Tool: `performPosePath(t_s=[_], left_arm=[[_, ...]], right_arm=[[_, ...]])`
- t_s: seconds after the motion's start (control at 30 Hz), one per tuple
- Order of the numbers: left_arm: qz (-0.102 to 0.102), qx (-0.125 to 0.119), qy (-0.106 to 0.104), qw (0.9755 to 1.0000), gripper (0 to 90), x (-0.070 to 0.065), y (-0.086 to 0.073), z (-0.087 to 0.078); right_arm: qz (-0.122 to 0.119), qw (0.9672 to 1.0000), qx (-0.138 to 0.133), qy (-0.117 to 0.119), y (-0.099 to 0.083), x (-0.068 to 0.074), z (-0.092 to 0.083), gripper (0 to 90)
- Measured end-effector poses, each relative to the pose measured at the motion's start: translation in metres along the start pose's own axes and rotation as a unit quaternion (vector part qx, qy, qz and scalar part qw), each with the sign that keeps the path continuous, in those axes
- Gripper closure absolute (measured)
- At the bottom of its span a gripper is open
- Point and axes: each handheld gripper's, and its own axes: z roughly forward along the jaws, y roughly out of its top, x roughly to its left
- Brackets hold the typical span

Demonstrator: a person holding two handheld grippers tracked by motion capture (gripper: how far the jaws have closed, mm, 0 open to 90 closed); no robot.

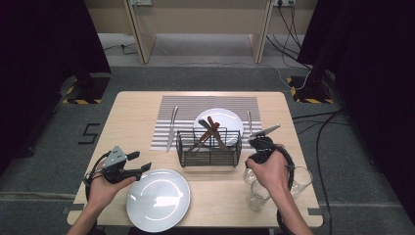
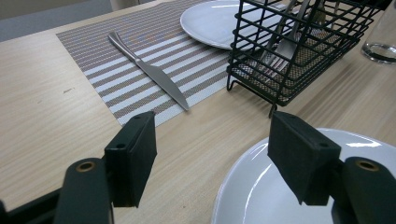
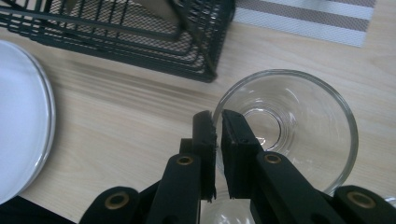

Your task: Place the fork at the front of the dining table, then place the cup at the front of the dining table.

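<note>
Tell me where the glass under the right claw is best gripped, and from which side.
Take the glass by its rim, from above: it stands upright with its mouth open, so one pad can go inside the wall and one outside. The right claw already pinches it that way.

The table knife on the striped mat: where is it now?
In the high view the table knife lies on the placemat's left edge, left of the wire basket.
</note>
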Motion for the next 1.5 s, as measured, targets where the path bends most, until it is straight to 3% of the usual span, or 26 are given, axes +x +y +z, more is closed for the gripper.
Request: performPosePath(t_s=[0.23, 0.77, 1.5], left_arm=[[0.0, 0.0, -0.001, 1.0, 32.4, 0.0, 0.0, 0.0], [0.0, -0.001, 0.001, 1.0, 32.4, -0.001, 0.0, -0.001], [0.0, -0.004, 0.002, 1.0, 32.4, -0.002, 0.0, -0.002]], right_arm=[[-0.025, 0.9996, 0.007, 0.009, 0.004, 0.02, 0.006, 84.5], [-0.058, 0.998, 0.013, 0.02, -0.003, 0.051, 0.01, 84.5], [-0.083, 0.9958, 0.012, 0.037, -0.006, 0.069, 0.015, 84.4]])
